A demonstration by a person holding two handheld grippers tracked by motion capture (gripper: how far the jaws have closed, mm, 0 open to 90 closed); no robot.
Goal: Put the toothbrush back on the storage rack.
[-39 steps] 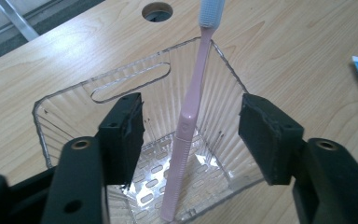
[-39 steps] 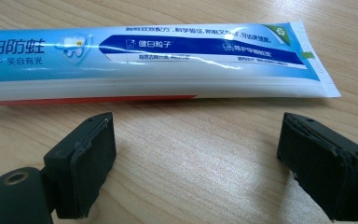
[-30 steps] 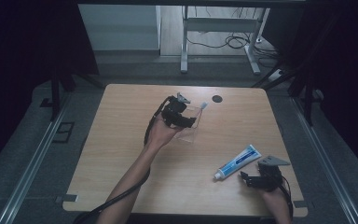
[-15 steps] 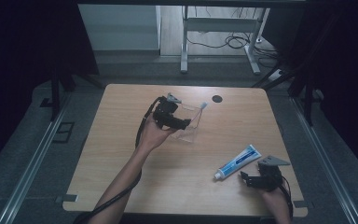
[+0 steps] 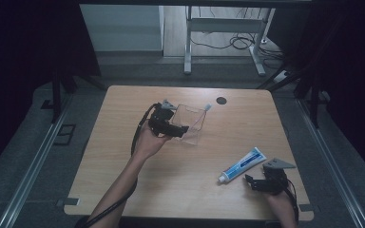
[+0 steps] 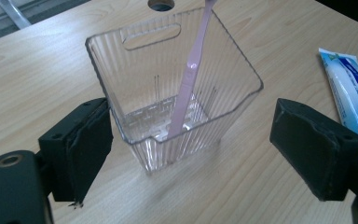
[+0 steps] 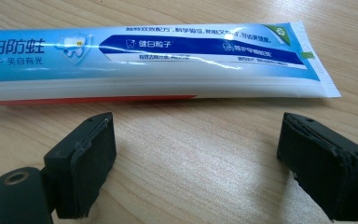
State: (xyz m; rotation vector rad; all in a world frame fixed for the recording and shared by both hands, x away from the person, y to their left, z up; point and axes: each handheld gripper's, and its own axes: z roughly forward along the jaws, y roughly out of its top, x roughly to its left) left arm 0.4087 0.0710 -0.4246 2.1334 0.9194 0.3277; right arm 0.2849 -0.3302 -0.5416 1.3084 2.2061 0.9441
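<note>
Since the earlier high view, the left gripper (image 5: 180,129) has drawn back toward 7 o'clock from the clear plastic bin (image 5: 190,122), and its jaws have just been opening, so the bin now stands released on the wooden table (image 5: 123,190); the right gripper (image 5: 253,180) has not shifted. From the high view, the bin sits a little left of the table's middle with a pink toothbrush (image 5: 204,111) leaning out toward 1 o'clock, and a round dark hole (image 5: 221,100) lies in the tabletop just beyond it at 1 o'clock. A toothpaste tube (image 5: 242,164) rests well apart at 4 o'clock from the bin, just beside the right gripper, whose cable trails down along the wrist. Seen from the left gripper view, the ribbed bin (image 6: 168,93) stands upright at 12 o'clock between the spread jaws, neither pad touching it — the near wall is close to the left pad — and the toothbrush (image 6: 189,79) stands tilted inside, its foot on the bin floor; the tube's end (image 6: 349,88) shows at 3 o'clock. Along the right gripper view, the tube (image 7: 158,60) lies crosswise at 12 o'clock just ahead of the wide-spread jaws — bare wood between them, nothing gripped.
</note>
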